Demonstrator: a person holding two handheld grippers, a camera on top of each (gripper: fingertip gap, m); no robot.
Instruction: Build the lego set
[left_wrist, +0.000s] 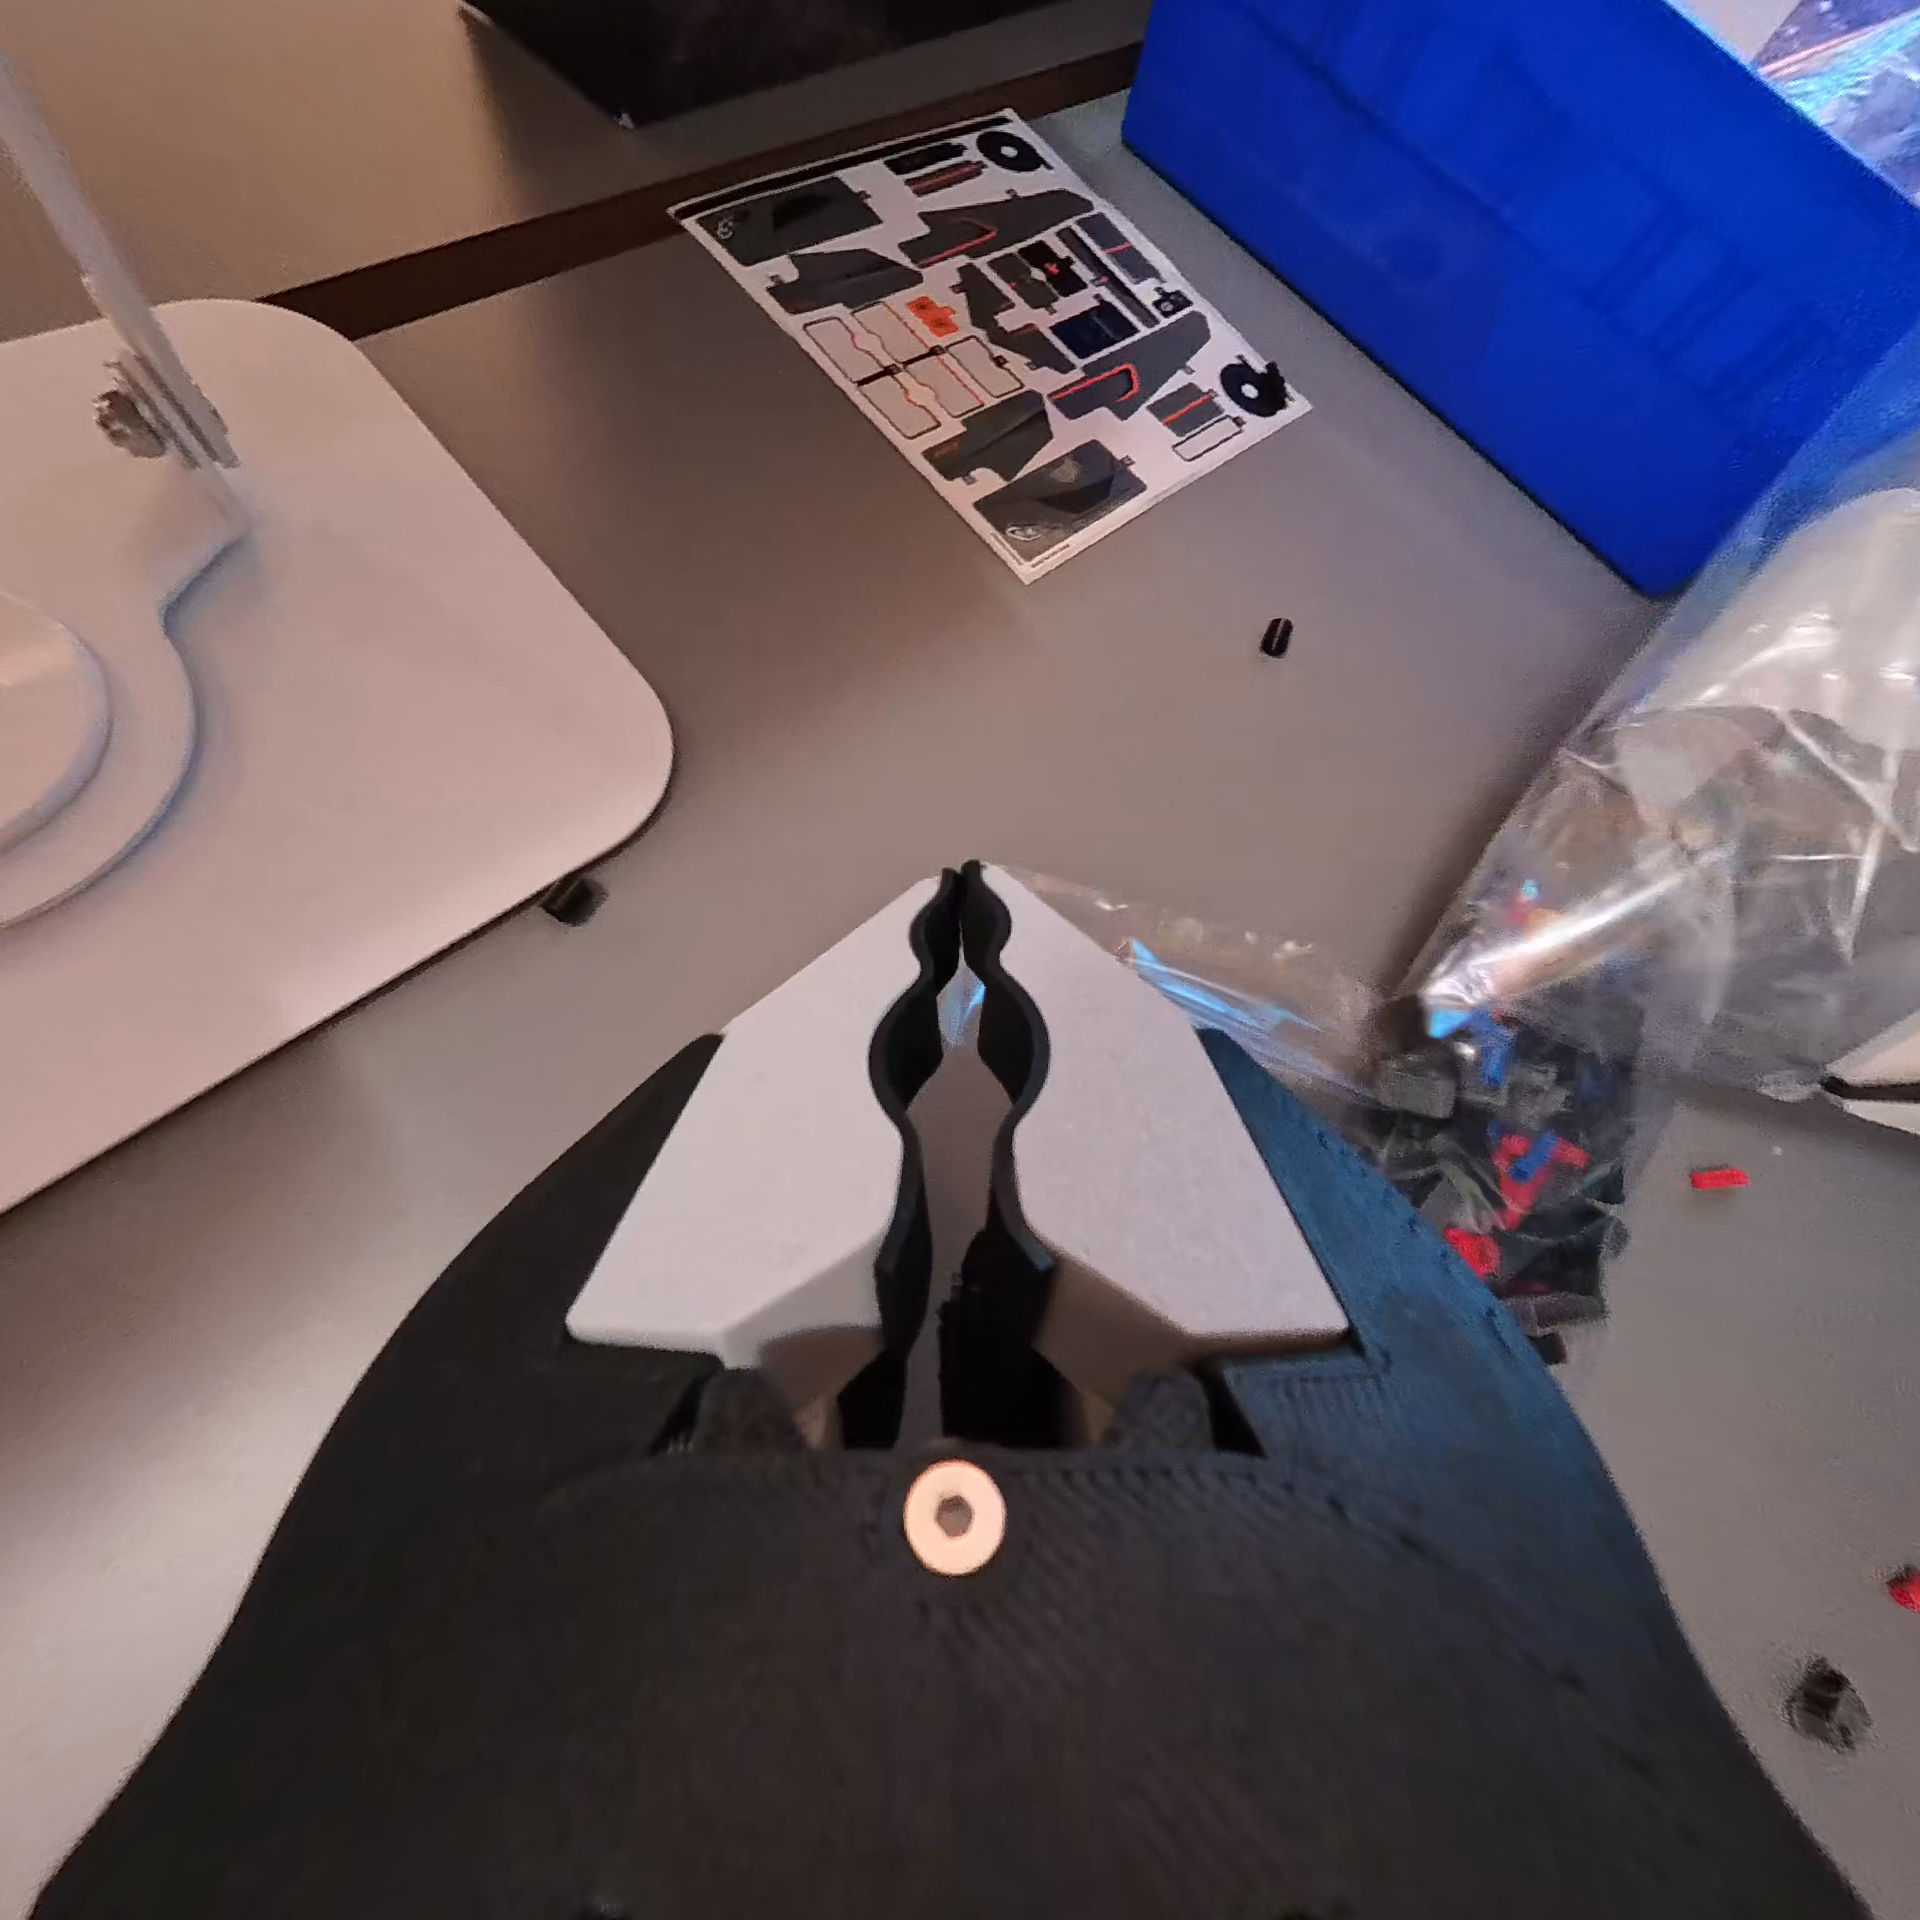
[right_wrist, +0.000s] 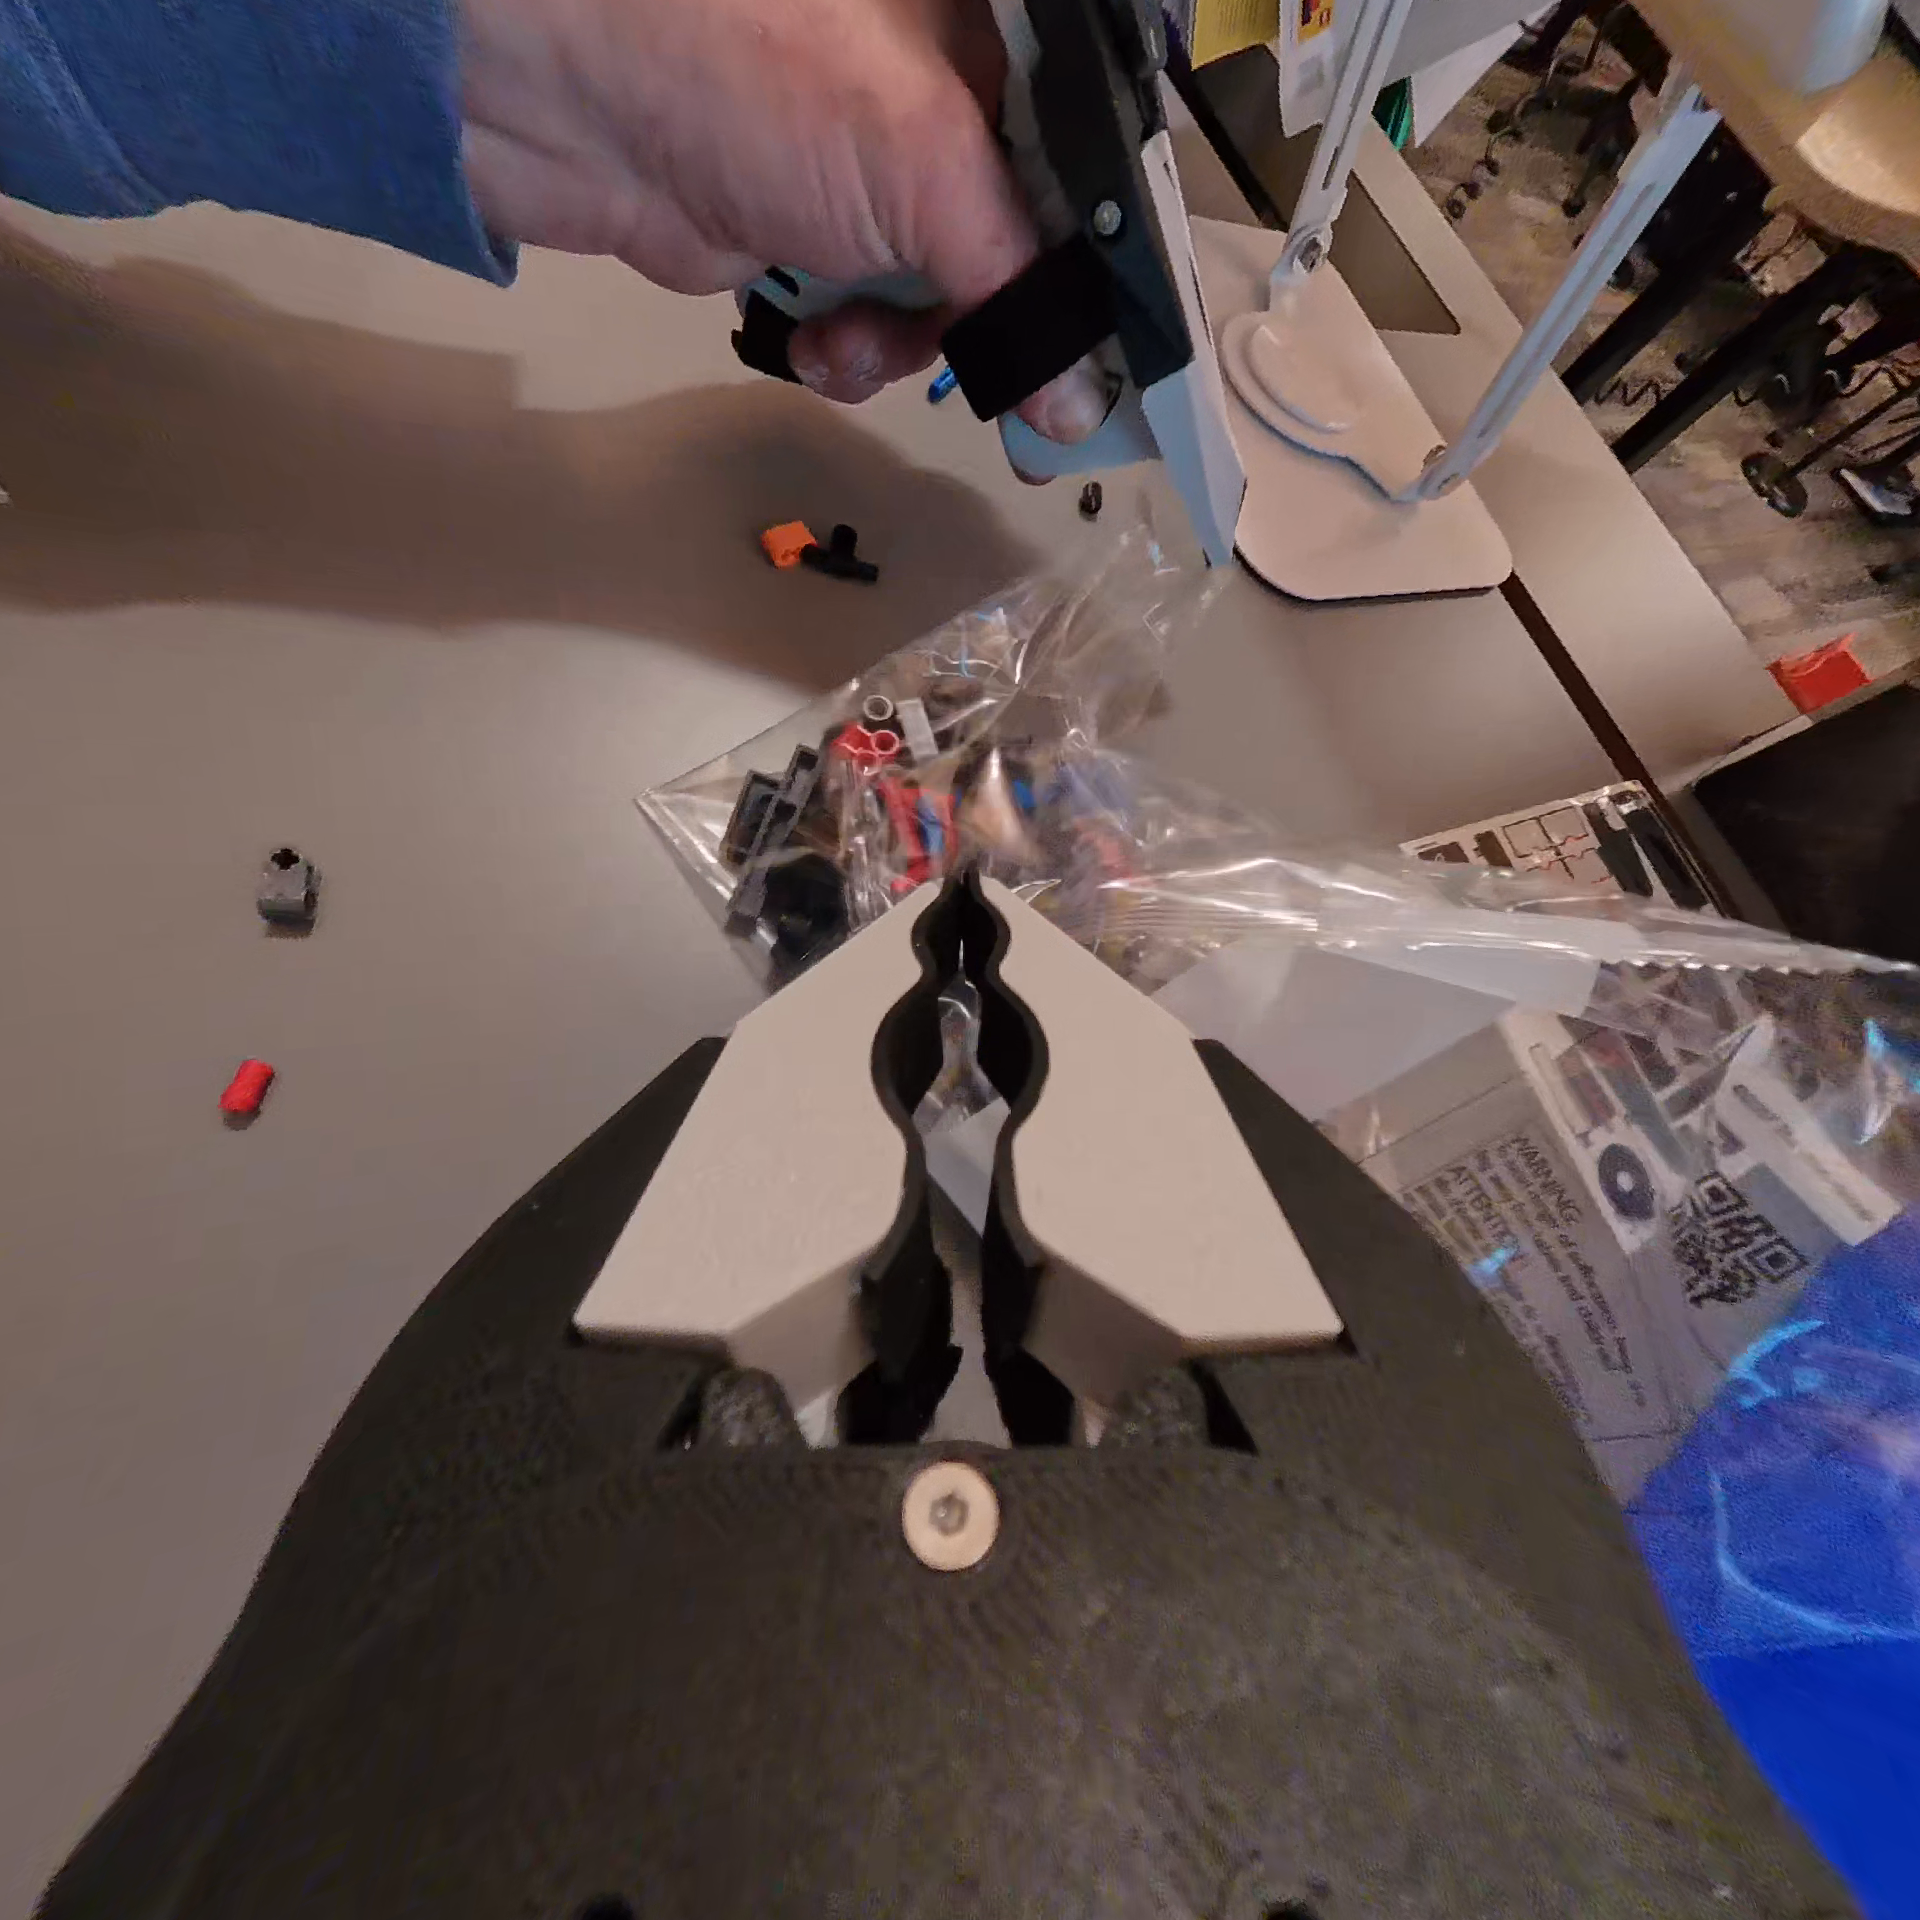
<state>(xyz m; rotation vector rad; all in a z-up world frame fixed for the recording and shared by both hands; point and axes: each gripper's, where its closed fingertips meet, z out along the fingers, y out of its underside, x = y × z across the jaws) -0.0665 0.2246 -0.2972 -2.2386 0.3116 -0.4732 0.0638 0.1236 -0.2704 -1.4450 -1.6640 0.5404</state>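
Observation:
A clear plastic bag (left_wrist: 1538, 1039) of black, red and blue lego pieces lies on the grey table; it also shows in the right wrist view (right_wrist: 935, 790). My left gripper (left_wrist: 961, 883) is shut, with a corner of the bag's film pinched between its fingers. In the right wrist view a hand holds the left gripper (right_wrist: 1216, 545) at the bag's far corner. My right gripper (right_wrist: 964, 891) is shut on the bag's near edge, and the film stretches away to the right. A sticker sheet (left_wrist: 987, 332) lies beyond the bag.
Loose pieces lie on the table: orange (right_wrist: 784, 542), black (right_wrist: 844, 559), grey (right_wrist: 288, 885), red (right_wrist: 246, 1086), and a black pin (left_wrist: 1275, 636). A blue bin (left_wrist: 1558, 260) stands at the right. A white stand base (left_wrist: 312, 727) sits at the left. Printed paper (right_wrist: 1538, 1164) lies under the bag. Tip to tip, the grippers are about 15 cm apart. Both grippers' tips are roughly 15 cm from the black pin (left_wrist: 1275, 636).

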